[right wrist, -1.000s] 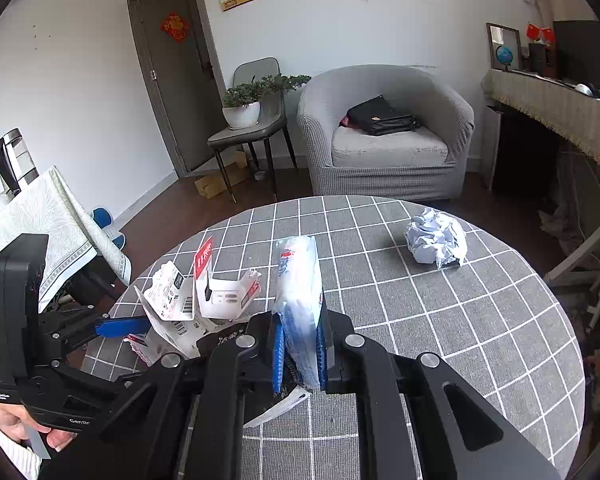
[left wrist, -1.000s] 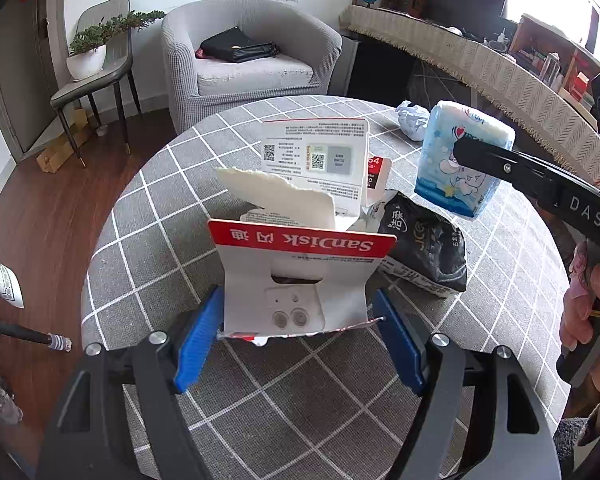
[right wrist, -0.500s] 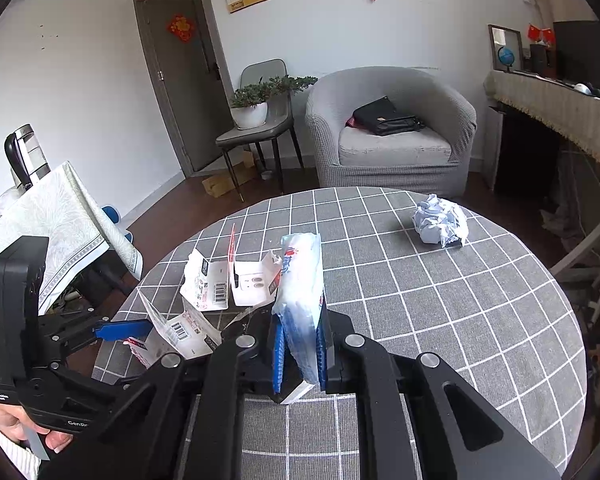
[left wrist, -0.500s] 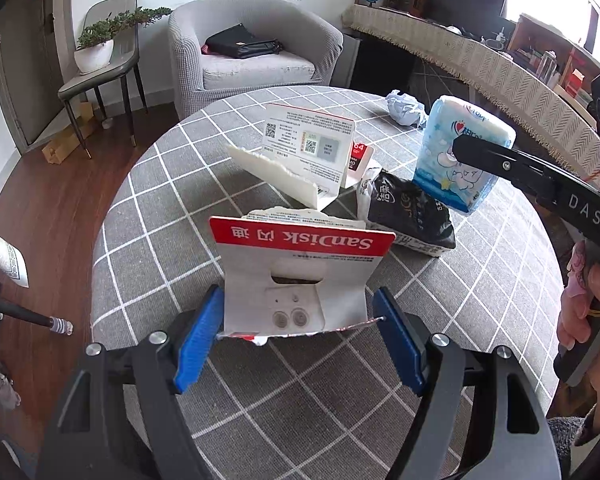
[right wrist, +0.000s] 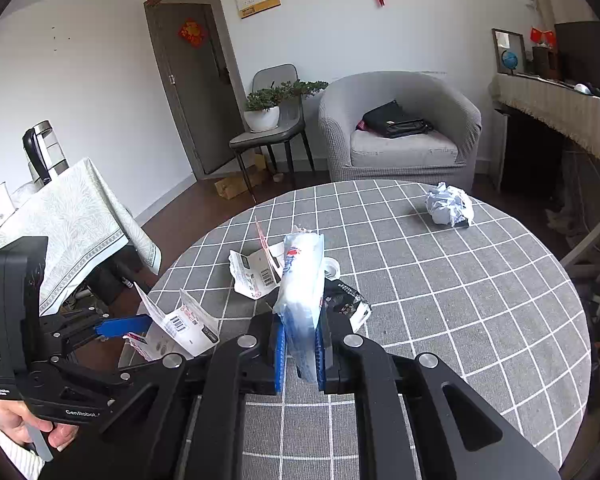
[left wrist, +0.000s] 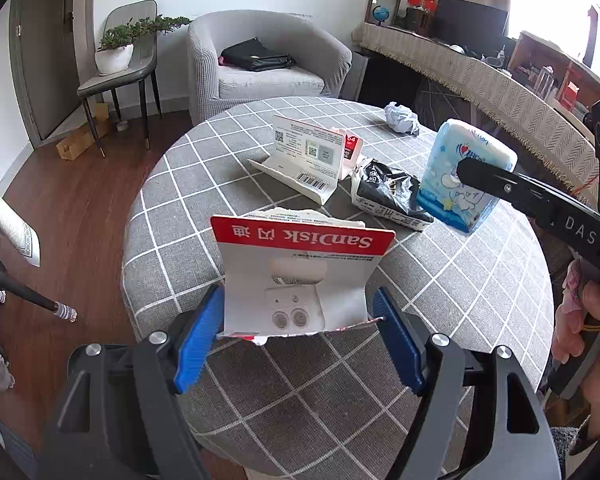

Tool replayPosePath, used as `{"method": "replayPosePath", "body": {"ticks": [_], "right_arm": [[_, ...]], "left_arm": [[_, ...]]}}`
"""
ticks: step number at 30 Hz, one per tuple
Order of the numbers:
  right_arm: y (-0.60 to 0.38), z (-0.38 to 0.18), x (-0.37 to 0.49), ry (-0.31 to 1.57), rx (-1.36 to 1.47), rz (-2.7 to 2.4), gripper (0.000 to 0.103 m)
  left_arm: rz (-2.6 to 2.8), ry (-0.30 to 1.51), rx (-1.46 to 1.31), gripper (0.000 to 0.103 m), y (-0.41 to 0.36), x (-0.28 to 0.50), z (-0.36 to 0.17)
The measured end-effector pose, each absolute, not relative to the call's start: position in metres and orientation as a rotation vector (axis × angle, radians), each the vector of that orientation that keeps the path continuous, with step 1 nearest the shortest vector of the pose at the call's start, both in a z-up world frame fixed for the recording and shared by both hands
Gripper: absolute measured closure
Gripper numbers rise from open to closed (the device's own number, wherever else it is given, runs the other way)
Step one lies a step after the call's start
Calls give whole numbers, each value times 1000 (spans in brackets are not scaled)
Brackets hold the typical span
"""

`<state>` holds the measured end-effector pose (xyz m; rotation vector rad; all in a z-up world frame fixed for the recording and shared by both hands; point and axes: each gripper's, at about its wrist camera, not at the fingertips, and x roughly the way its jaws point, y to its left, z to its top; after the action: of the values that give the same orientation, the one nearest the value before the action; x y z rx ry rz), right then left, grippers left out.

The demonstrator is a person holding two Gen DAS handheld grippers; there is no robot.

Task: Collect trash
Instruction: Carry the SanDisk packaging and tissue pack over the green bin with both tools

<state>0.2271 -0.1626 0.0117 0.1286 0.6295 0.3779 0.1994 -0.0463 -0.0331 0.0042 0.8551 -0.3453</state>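
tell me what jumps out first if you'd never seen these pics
Both tongs are loaded: the left tongs grip a torn red-and-white SanDisk card package near the round checked table's front edge, and the right tongs are shut on a pale blue tissue pack. Behind them lie more torn packaging and a black wrapper mid-table, with a crumpled paper ball alone at the far side.

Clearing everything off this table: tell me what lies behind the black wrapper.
Behind the black wrapper stands torn white card packaging, with a crumpled paper ball farther back. Whatever lies under the wrapper itself is hidden.
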Motion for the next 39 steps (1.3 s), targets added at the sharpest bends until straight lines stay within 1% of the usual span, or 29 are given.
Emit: {"method": "replayPosePath", "body": {"ticks": [13,28,32,39], "right_arm": [[-120,12,214,626,102,444,92],[-21,21,226,619,66,574,93],[7,17,227,632,44,612,93],[47,7,235,679,60,690,93]], "left_arm": [[-276,806,-35,25,0,178,-26],[-146,796,-88,25,100,170,-28],[-108,826,-77,25,124,166,-40],[-28,930,-58,25,161,165,-82]]}}
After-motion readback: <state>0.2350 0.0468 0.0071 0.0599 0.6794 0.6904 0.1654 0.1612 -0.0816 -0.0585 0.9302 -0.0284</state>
